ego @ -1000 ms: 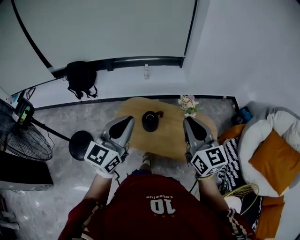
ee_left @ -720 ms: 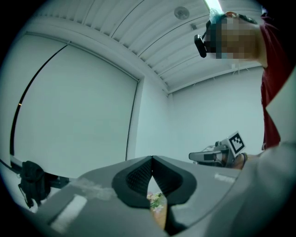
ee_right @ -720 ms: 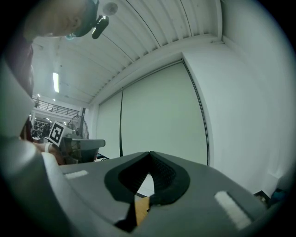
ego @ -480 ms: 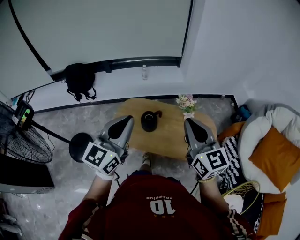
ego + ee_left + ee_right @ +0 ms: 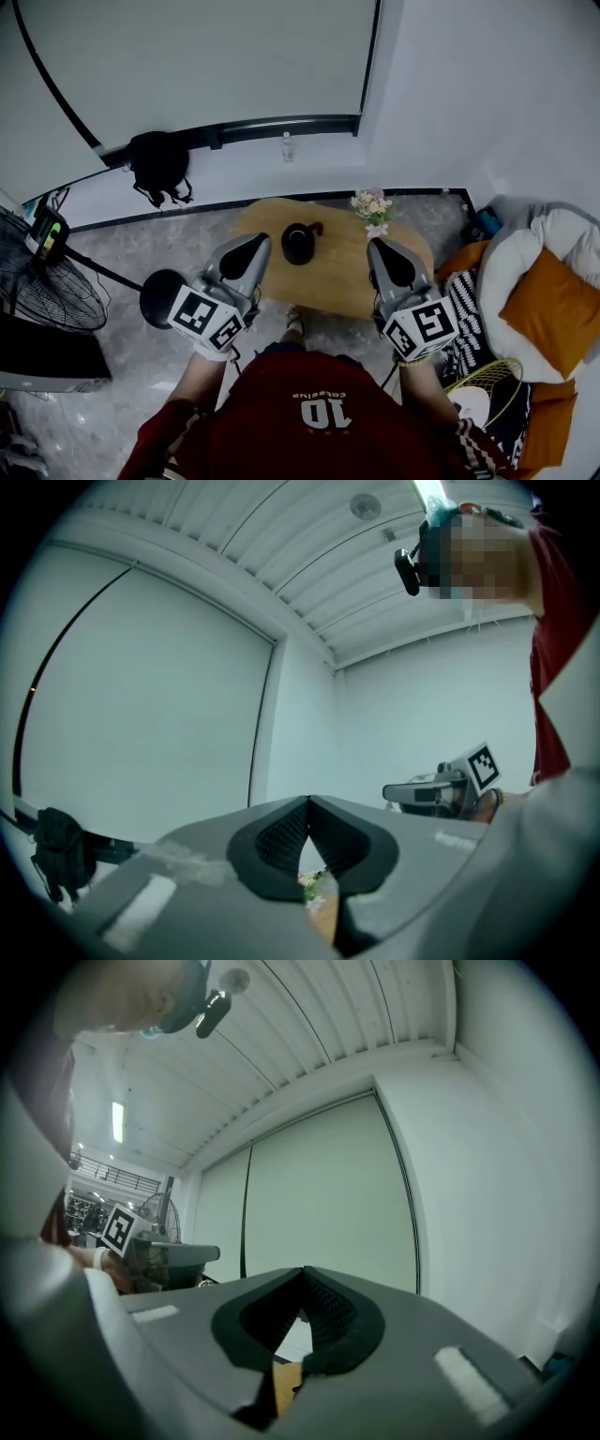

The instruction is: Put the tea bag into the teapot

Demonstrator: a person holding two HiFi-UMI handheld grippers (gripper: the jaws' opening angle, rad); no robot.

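Note:
A black teapot [image 5: 300,243] stands on the small oval wooden table [image 5: 333,281], far below my hands in the head view. My left gripper [image 5: 255,240] hangs above the table's left edge, just left of the teapot, its jaws shut with nothing between them [image 5: 308,801]. Over the table's right part my right gripper [image 5: 377,246] is held level, also shut and empty [image 5: 303,1270]. Each gripper view shows the other gripper off to the side: the right gripper [image 5: 441,789] and the left gripper [image 5: 159,1255]. No tea bag shows in any view.
A vase of flowers [image 5: 373,208] stands at the table's far right edge. A fan [image 5: 47,291] and a round black base [image 5: 161,286] are on the floor at left. An orange cushion [image 5: 553,319] lies on a pale beanbag at right. A black bag [image 5: 157,159] sits on the window ledge.
The head view has drifted a little. Both grippers keep their places over the table.

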